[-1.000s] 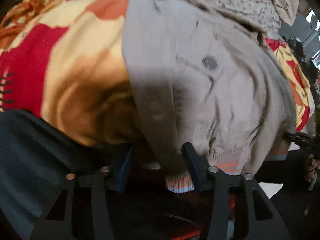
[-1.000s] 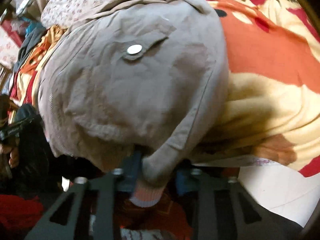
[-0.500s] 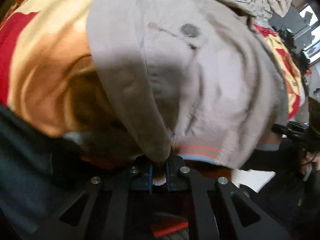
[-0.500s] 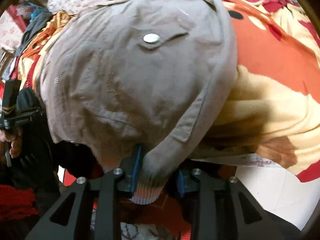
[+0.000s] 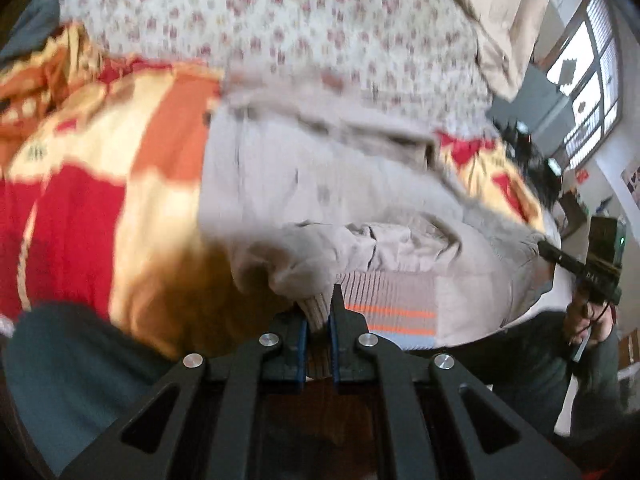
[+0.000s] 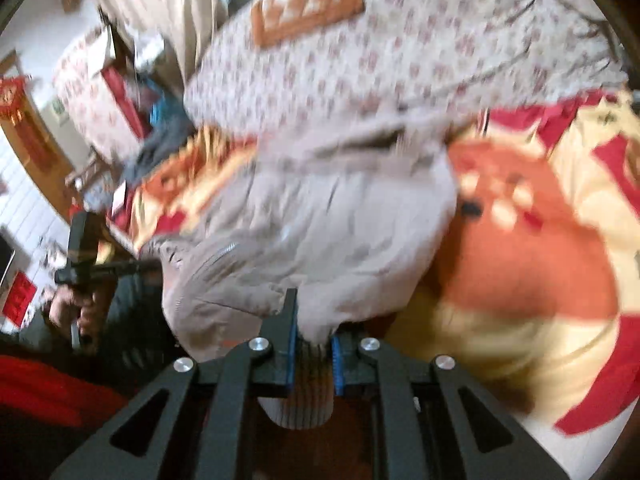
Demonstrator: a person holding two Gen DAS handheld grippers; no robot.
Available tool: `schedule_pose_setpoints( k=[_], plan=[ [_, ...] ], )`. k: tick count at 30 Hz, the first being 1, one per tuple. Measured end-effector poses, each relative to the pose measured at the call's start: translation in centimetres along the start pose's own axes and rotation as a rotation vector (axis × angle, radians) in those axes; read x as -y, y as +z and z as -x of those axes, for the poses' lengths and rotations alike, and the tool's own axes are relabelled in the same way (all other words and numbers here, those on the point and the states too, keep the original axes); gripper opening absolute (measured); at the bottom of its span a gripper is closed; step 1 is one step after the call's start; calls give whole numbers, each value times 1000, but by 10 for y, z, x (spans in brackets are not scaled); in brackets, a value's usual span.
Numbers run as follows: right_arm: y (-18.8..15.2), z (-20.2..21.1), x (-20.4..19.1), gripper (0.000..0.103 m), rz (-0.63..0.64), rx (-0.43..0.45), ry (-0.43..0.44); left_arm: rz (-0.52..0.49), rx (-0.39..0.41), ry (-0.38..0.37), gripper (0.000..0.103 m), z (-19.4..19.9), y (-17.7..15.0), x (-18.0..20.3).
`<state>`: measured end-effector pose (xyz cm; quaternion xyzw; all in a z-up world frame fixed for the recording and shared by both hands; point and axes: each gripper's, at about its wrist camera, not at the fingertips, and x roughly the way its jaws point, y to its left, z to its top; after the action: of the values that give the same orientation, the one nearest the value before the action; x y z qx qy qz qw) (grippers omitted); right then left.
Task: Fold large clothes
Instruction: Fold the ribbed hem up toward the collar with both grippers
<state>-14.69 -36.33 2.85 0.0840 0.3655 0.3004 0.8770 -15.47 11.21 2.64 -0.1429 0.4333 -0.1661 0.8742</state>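
A beige jacket lies on a red, orange and yellow blanket, with its ribbed, striped hem lifted toward me. My left gripper is shut on one corner of that hem. In the right wrist view the jacket bunches up from the blanket. My right gripper has its jaws closing on the other ribbed hem corner, and the pads press on it. Both views are blurred by motion.
A floral quilt covers the bed beyond the jacket. Dark cloth fills the lower left. A hand holds the other gripper at the left edge. A window is at the far right, and red cloth lies low left.
The left jaws went from open around the hem to shut on it. Both grippers rose with the hem corners and tilted up, so the floral quilt came into view.
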Motion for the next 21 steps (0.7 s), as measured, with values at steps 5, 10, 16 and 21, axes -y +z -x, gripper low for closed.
schedule_pose_setpoints(
  k=[5, 10, 16, 21],
  plan=[
    [48, -10, 16, 13, -41, 69, -74, -13, 82, 34, 0, -12, 66, 9],
    [114, -50, 28, 13, -52, 96, -166, -45, 97, 100, 0, -29, 139, 10],
    [187, -113, 46, 13, -50, 162, -299, -44, 134, 179, 0, -73, 213, -1],
    [206, -177, 68, 13, -46, 150, -373, -5, 100, 252, 0, -135, 241, -27]
  ],
)
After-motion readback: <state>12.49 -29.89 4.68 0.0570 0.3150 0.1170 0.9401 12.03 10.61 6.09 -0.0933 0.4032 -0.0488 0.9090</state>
